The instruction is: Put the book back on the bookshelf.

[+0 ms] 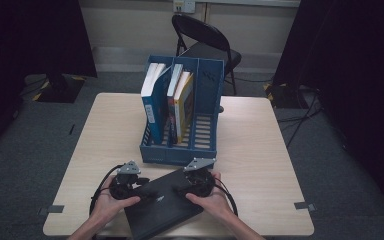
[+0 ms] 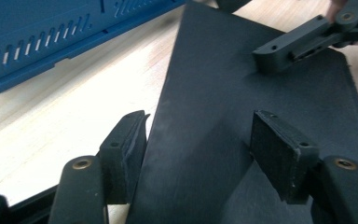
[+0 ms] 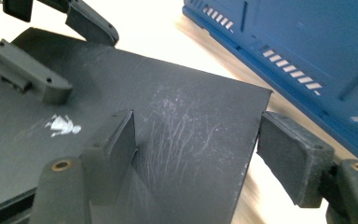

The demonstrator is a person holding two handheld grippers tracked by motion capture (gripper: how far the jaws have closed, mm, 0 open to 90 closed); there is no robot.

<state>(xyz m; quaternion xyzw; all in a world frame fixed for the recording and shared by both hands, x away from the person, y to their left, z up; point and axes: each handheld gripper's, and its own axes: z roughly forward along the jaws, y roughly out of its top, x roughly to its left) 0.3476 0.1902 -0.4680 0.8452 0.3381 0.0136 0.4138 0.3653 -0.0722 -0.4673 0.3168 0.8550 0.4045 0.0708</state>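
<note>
A black book (image 1: 162, 205) lies flat and askew at the table's front edge, with a hand and a gripper at each end of it. In the left gripper view my left gripper (image 2: 200, 126) is open: one jaw stands off the book's (image 2: 223, 93) edge above the table, the other over the cover. My right gripper (image 3: 198, 126) is open too, one jaw over the scratched cover (image 3: 177, 121), the other past the book's corner. From above, the left gripper (image 1: 147, 191) and right gripper (image 1: 181, 190) point at each other across the book.
A blue file rack (image 1: 180, 150) stands just behind the book, holding a blue book (image 1: 155, 100) and a yellow book (image 1: 184, 100); its right slot is free. A black folding chair (image 1: 205, 45) stands beyond the wooden table (image 1: 260, 150).
</note>
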